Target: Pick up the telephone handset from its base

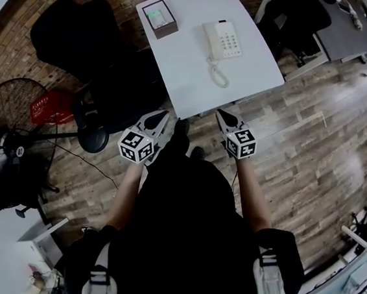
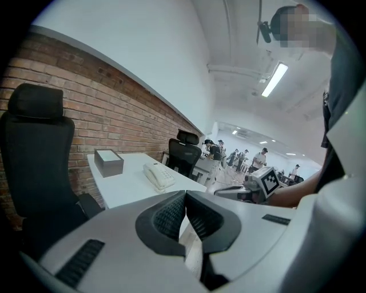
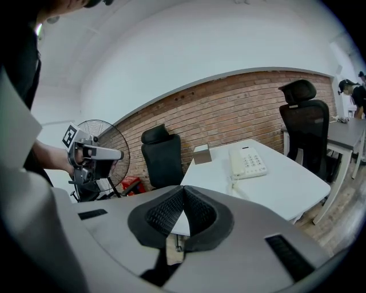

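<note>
While both grippers are held at the near edge of the white table (image 1: 178, 77), nothing is gripped by either. The left gripper (image 1: 162, 116) is seen with its jaws pressed together, the ribbed pads (image 2: 169, 214) meeting at the tips with nothing between them. The right gripper (image 1: 222, 115) is likewise closed, its dark pads (image 3: 164, 213) touching at the front and empty. Both are pointed toward the table and tilted slightly downward, side by side but apart, each with its marker cube at the rear.

The telephone (image 1: 223, 40) is placed on the far half of the table, well apart from both grippers. Its handset (image 1: 211, 43) is seated on the base, along the side of the keypad that shows at the left in the head view. A coiled cord (image 1: 220, 75) is looped on the tabletop from the near end of the phone. A small dark box (image 1: 160, 18) with a pale top is set on the far left corner of the table, apart from the phone.

To the left of the table a black office chair (image 1: 72, 30) is parked against a brick wall (image 2: 108, 109), and a floor fan (image 1: 10, 110) is stood on the wooden floor (image 1: 315, 137) beside a red object (image 1: 49, 107). Another desk (image 1: 352, 33) is seen to the right.
</note>
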